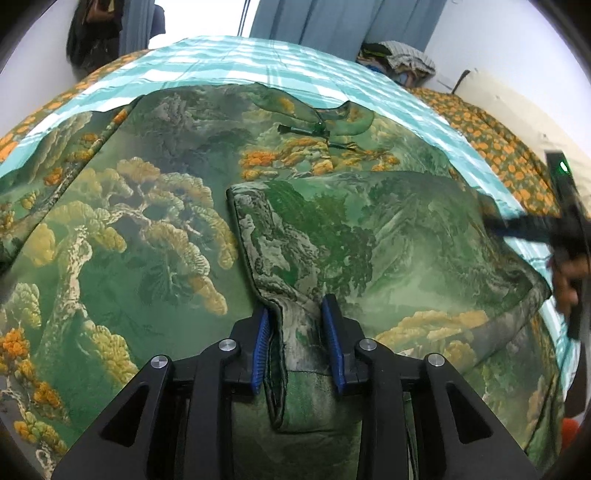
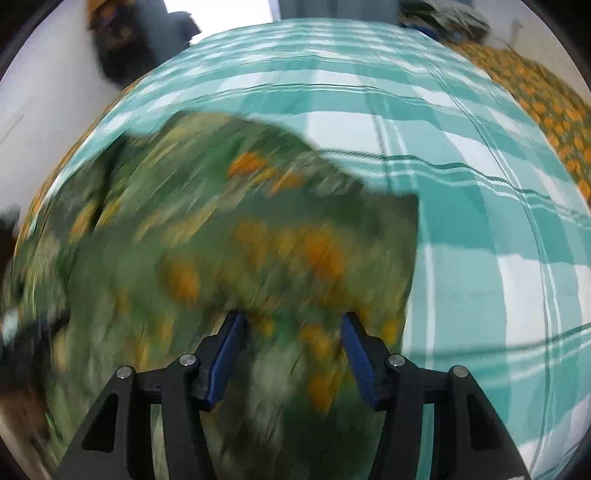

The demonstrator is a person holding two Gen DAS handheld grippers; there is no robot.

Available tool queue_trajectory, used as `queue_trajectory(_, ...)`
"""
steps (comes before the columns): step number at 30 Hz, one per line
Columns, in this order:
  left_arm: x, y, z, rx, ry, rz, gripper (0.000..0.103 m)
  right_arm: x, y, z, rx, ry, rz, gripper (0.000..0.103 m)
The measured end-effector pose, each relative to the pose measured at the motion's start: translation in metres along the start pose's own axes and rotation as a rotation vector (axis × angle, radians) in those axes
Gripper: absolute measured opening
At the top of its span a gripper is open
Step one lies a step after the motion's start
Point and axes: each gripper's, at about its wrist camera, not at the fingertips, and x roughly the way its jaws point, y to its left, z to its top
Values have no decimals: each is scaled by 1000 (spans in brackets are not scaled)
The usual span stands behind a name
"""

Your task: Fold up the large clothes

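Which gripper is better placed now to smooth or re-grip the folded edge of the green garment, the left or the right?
Probably the left. The left gripper straddles the folded edge of the green garment, pads not pressing. The right gripper is open over its blurred outer part.

A home bedroom; checked bedsheet point(image 1: 258, 62); curtains point(image 1: 332, 22); piled clothes point(image 1: 399, 55).

A large green garment point(image 1: 155, 229) printed with a landscape — orange and yellow trees — lies spread on the teal checked bedsheet point(image 1: 236, 59), its right part folded over.
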Motion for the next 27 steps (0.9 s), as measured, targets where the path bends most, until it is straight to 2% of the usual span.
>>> queue_trajectory(4, 0, 1, -2, 2, -1, 2, 29, -5, -5, 21, 79, -128, 40, 56)
queue_trajectory(5, 0, 1, -2, 2, -1, 2, 29, -1, -4, 21, 77, -125, 43, 56)
queue_trajectory(8, 1, 1, -2, 1, -1, 2, 30, 18, -1, 9, 42, -41, 26, 56)
queue_trajectory(11, 1, 1, -2, 1, 1, 3, 30, 3, 2, -2, 25, -45, 6, 56)
queue_trajectory(15, 0, -1, 0, 9, 11, 15, 32, -34, 21, -43, -22, -59, -26, 56)
queue_trajectory(16, -1, -2, 2, 13, 16, 26, 38, -40, 28, -59, -39, -68, -18, 57)
queue_trajectory(17, -4, -4, 3, 21, 24, 51, 49, -42, 35, -73, -62, -68, -28, 57)
queue_trajectory(18, -7, -5, 5, 24, 29, 76, 57, -43, 42, -84, -94, -74, -64, 57)
queue_trajectory(20, -20, -8, 5, 31, 38, 147, 88, -53, 55, -104, -143, -126, -148, 57)
queue_trajectory(21, -30, -8, 3, 39, 38, 192, 93, -58, 59, -112, -140, -148, -170, 57)
queue_trajectory(23, -47, -3, -2, 68, 44, 232, 96, -69, 66, -124, -106, -166, -184, 57)
queue_trajectory(27, -84, 28, -13, 108, 69, 333, 97, -88, 85, -155, -67, -155, -125, 60)
